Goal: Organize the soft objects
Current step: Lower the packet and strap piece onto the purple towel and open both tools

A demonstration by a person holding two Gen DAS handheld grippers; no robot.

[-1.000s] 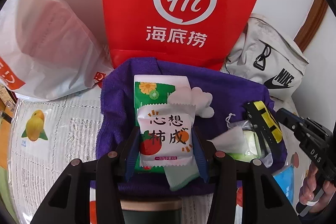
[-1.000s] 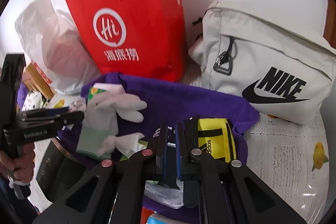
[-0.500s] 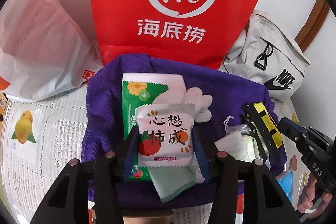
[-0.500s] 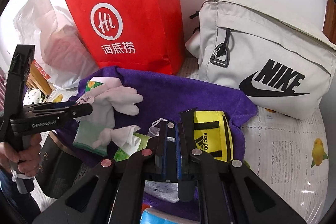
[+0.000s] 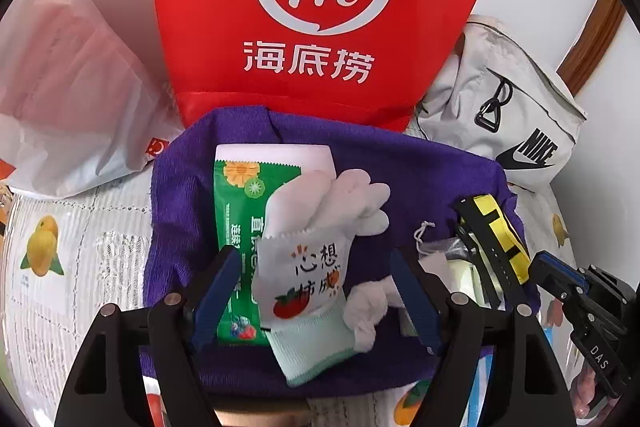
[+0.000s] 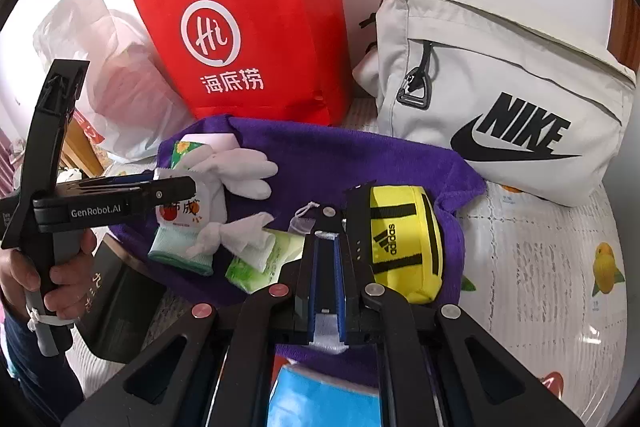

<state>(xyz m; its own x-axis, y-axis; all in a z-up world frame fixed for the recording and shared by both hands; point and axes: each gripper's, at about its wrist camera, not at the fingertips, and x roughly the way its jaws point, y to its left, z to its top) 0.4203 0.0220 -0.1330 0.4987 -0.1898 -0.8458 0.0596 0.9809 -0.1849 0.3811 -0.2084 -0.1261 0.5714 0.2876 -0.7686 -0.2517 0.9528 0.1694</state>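
Observation:
A purple towel (image 5: 420, 179) (image 6: 360, 155) lies on the table. On it lie a green snack packet (image 5: 236, 211), a white glove with a pale green cuff (image 5: 332, 203) (image 6: 240, 167) and a small white packet with red tomatoes (image 5: 304, 283) on top of the glove. My left gripper (image 5: 316, 291) (image 6: 192, 187) is open, its jaws apart on either side of the white packet. A yellow Adidas pouch (image 6: 404, 239) (image 5: 496, 227) lies at the towel's right. My right gripper (image 6: 328, 263) is shut, with a bit of white fabric showing between its pads, beside the pouch.
A red Hi paper bag (image 5: 320, 11) (image 6: 248, 43) stands behind the towel, a white plastic bag (image 5: 68, 75) to its left, a grey Nike bag (image 6: 500, 99) to its right. A green tissue pack (image 6: 260, 263), a dark box (image 6: 116, 299) and a blue packet (image 6: 320, 399) lie near the front.
My left gripper has opened and let go of the white tomato packet, which now rests tilted on the glove. The right gripper stays shut and has shifted slightly.

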